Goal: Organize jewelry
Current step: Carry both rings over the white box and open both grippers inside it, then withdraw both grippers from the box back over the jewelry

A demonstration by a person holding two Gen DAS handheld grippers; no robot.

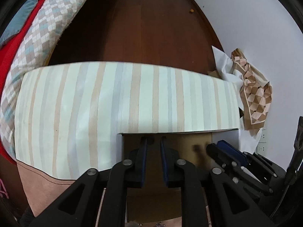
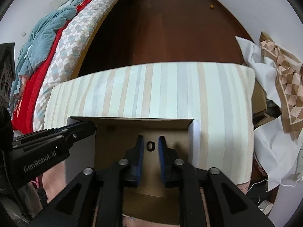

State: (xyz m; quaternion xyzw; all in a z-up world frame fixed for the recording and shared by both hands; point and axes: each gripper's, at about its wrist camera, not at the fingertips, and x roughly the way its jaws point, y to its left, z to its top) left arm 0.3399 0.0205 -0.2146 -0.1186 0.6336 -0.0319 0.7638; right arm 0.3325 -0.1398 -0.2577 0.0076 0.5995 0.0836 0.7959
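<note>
striped table (image 2: 170,90) carries our cardboard box (image 2: 113,141); right claw (image 2: 151,141) parted around a ring (image 2: 151,145), left claw (image 1: 153,141) parted, empty; box floor partly hidden.

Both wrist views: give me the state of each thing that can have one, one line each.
Cardboard box: open on top, standing on the striped cloth.
Ring: lying on the box floor, between the right fingers but not pinched.
Right gripper: open, fingers clear of the ring.
Left gripper: open, nothing between its fingers, over the box.
Striped cloth: spread flat under the box.
</note>
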